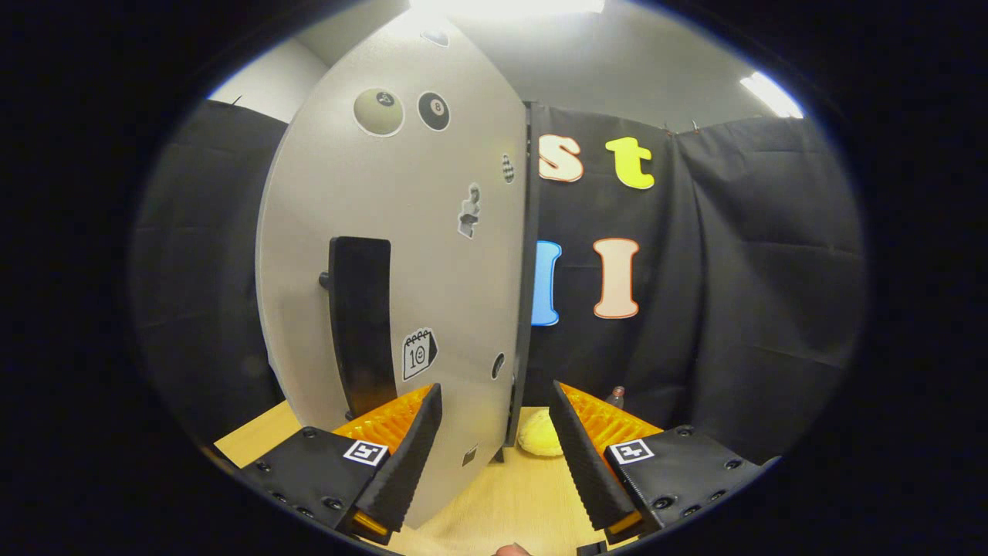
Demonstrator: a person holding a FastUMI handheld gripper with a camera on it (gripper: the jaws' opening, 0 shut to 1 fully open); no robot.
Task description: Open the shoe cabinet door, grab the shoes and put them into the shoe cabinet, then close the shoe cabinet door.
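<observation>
The shoe cabinet's white door [432, 255] rises close in front of me, dotted with stickers. Its tall black handle [361, 324] stands just beyond my left finger. The door's dark right edge [528, 270] runs down to the wooden table [509, 494], and its lower part sits between my fingers. My gripper [495, 386] is open, one finger on each side of that lower edge, pressing on nothing. A yellow rounded shoe [540, 434] lies on the table just beyond the fingers, partly hidden behind the door's edge.
Black cloth walls [733, 293] close off the booth behind and to the right of the cabinet. A small bottle top [616, 396] peeks above my right finger. A fingertip of the person [511, 550] shows at the very front.
</observation>
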